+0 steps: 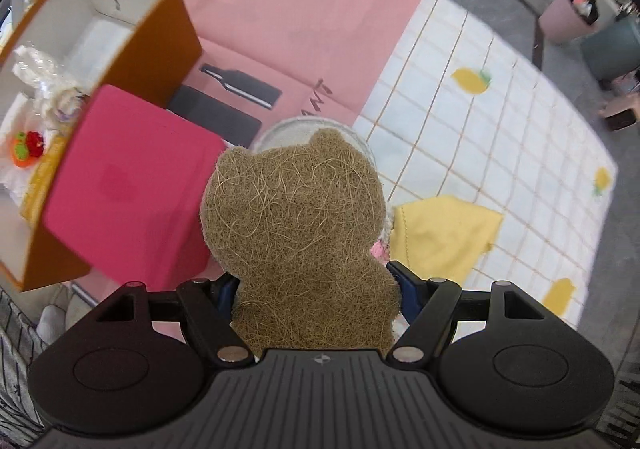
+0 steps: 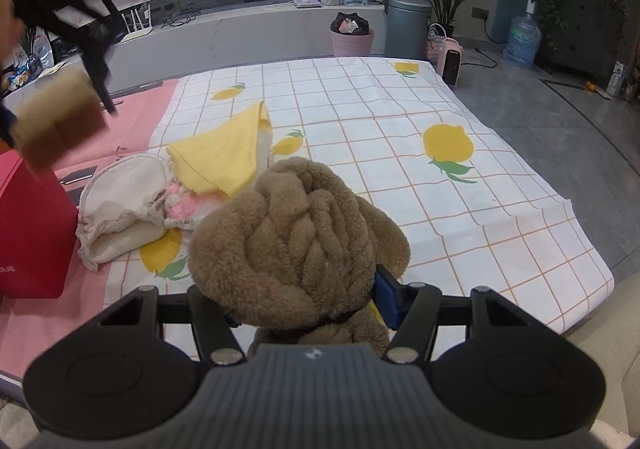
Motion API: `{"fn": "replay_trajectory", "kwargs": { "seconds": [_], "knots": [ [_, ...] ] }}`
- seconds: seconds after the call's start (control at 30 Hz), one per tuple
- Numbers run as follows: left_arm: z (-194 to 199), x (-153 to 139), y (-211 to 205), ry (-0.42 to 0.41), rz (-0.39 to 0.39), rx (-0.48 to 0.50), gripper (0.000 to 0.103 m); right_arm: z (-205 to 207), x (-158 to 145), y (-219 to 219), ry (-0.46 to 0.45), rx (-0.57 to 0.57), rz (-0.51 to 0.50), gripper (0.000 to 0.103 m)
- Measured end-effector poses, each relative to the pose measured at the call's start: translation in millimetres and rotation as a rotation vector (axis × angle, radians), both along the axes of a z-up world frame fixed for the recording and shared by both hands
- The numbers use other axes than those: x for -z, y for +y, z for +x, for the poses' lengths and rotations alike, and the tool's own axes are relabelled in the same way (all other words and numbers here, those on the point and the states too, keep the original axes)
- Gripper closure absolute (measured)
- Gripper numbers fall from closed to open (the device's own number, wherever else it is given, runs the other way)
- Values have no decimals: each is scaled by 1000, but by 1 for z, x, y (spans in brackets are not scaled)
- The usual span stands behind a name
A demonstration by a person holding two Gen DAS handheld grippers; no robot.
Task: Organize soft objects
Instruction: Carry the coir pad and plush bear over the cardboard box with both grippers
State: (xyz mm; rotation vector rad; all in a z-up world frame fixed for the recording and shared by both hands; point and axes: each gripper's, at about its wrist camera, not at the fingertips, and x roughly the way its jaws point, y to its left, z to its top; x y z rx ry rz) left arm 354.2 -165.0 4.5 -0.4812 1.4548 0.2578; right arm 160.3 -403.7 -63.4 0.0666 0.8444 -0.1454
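Bench (image 2: 400, 153): covered by a white grid cloth with lemon prints; its left part lies under a pink poster (image 1: 304, 33) printed with dark bottles. Far edges bend in the fisheye.

Orange box (image 1: 168, 45): open, white inside, left of the poster. Contents at its near end are blurred; a clear bag and a small red-and-orange item show, not identifiable.

Pink box (image 1: 136, 185): just in front of the orange box, 1 face seen, blurred.

Brown plush toy (image 2: 304, 229): gripped by the right hand-held gripper (image 2: 308, 301), blue pads pressed into its fur. Its lower half is hidden behind the gripper body.

Bear-shaped fibre sponge (image 1: 304, 233): gripped by the left hand-held gripper (image 1: 316, 289), held above the bench. Pads mostly hidden behind the sponge.

Yellow cloth (image 2: 224, 157): folded, on the grid cloth, partly over a pink fluffy item (image 2: 184, 205).

Cream drawstring pouch (image 2: 120, 209): touching the pink item, crumpled. In the left view only its rim shows behind the sponge.
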Motion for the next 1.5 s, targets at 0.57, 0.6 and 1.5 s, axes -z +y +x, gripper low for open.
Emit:
{"fn": "replay_trajectory", "kwargs": {
  "seconds": [0.57,0.6,1.5],
  "knots": [
    [-66,-97,201,-278,-181,107,19,-29,-73,100,-291,-131,-14,45],
    [-73,-100,216,-302,-174,111,19,-29,-73,100,-291,-131,-14,45],
    [-88,-33,294,-877,108,284,19,13,-102,311,-361,-485,218,44]
  ]
}}
